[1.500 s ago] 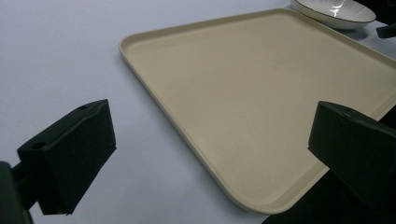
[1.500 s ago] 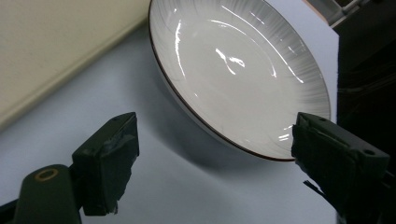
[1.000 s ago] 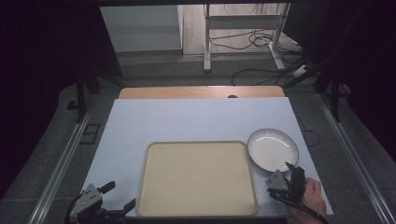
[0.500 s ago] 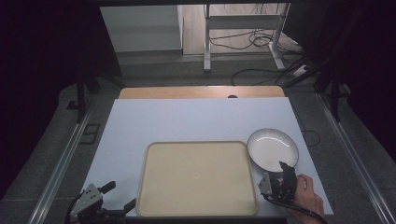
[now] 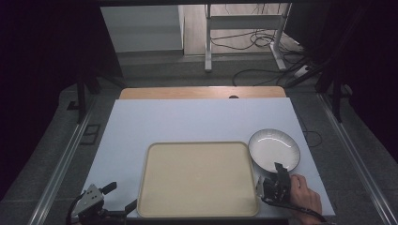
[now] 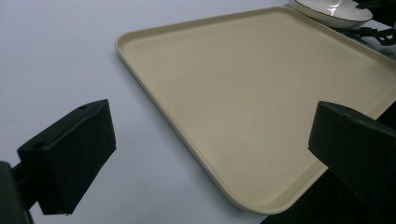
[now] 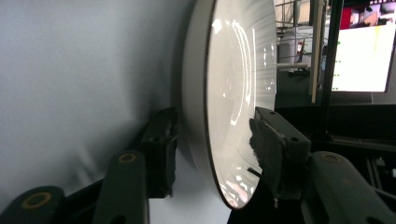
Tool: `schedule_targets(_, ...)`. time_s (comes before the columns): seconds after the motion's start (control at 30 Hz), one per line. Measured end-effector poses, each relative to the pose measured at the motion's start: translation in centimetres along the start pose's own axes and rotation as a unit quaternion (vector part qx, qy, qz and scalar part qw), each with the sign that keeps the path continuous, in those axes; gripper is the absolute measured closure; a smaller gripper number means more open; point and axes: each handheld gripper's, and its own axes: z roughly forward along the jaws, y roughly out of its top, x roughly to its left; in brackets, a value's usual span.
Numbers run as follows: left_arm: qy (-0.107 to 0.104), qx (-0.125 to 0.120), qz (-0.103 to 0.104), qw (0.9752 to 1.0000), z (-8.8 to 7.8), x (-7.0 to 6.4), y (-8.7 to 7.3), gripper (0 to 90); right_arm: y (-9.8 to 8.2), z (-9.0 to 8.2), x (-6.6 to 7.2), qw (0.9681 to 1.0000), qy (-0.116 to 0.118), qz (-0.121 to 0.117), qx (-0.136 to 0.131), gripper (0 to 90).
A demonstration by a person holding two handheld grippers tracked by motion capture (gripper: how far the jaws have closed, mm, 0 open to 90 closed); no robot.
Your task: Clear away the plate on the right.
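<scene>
Your right claw (image 5: 273,180) sits at the near edge of the white plate (image 5: 274,149), which lies on the pale surface (image 5: 197,122) just beside the right far corner of the beige tray (image 5: 198,178). In the right gripper view the plate's rim (image 7: 205,140) stands between the two black jaws, one under the plate against the surface and one over the inner face; the jaws have just been closing around it, yet a sliver of gap shows on each side, so you straddle the rim without pinching it. Your right hand (image 5: 305,192) comes in just right of the tray's near right corner. Your left claw (image 5: 112,199) rests off the tray's near left corner, jaws spread wide with nothing between them; in the left gripper view its two black pads (image 6: 74,154) frame the tray's near corner (image 6: 261,200), and the plate (image 6: 334,11) shows beyond the tray's far edge. The tray is bare, and it lies flat on the surface, with the plate's edge close to the tray's rim; I cannot tell whether they touch.
</scene>
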Motion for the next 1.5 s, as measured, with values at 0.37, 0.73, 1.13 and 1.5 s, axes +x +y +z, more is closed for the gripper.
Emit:
schedule_targets(0.37, -0.001, 0.002, -0.001, 1.0000, 0.0, 0.0, 0.0, 0.5, 0.6, 1.2, 0.6, 0.9986, 0.001, -0.053, 0.001, 72.3)
schedule_targets(0.73, -0.003, -0.001, -0.004, 1.0000, 0.0, 0.1, 0.0, 0.5, 0.9, 1.5, 0.6, 0.9979, 0.017, -0.061, 0.013, 79.9)
schedule_targets(1.13, -0.006, -0.003, -0.009, 0.9999, 0.0, 0.2, 0.0, 0.5, 1.0, 0.8, 0.6, 0.9974, -0.011, -0.070, 0.015, 79.9)
schedule_targets(1.5, -0.006, -0.002, -0.010, 0.9999, 0.0, 0.2, 0.0, 0.5, 2.0, -0.7, 0.2, 0.9979, -0.020, -0.061, -0.008, 79.3)
